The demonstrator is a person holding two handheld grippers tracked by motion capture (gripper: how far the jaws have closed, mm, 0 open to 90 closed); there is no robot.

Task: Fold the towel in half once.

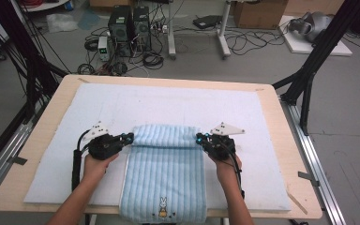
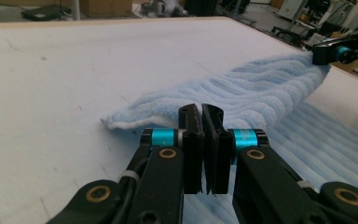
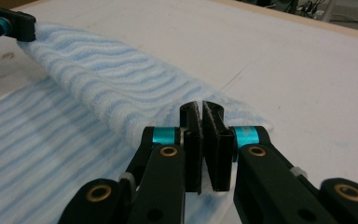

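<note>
Towel [image 1: 163,173], pale blue and ribbed, lies on the counter [image 1: 37,192] between both grippers, its far part folded over. The left gripper [image 1: 130,137] is clamped on the fold's left corner, and the right gripper [image 1: 199,138] is clamped on its right corner.
</note>
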